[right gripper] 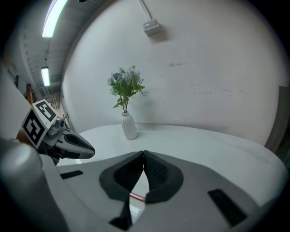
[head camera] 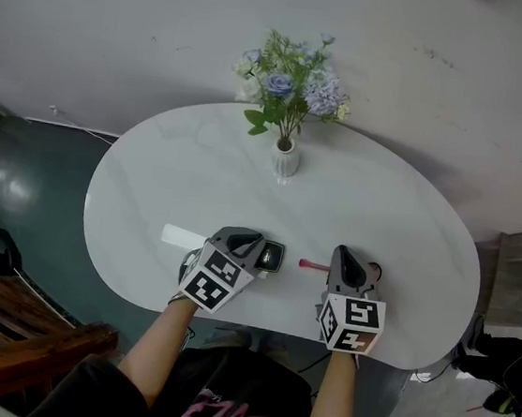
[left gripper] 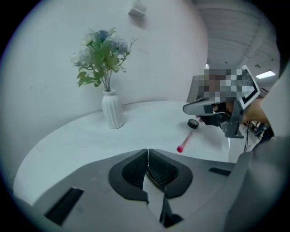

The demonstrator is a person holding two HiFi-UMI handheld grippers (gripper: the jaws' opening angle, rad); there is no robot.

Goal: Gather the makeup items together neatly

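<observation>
Ahead, open table [head camera: 171, 173] between pink tube [head camera: 313, 265] and vase [head camera: 285, 157].

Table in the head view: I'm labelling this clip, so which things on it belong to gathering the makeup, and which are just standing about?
Job: dark compact, pink stick, small black round cap, flat white piece (probably makeup; too small to tell).
Just there: white vase, flowers in it.

A slim pink makeup stick [head camera: 313, 265] lies flat on the white table [head camera: 384, 208], between a dark square compact [head camera: 271, 256] and a small black round pot [left gripper: 193, 123].
</observation>
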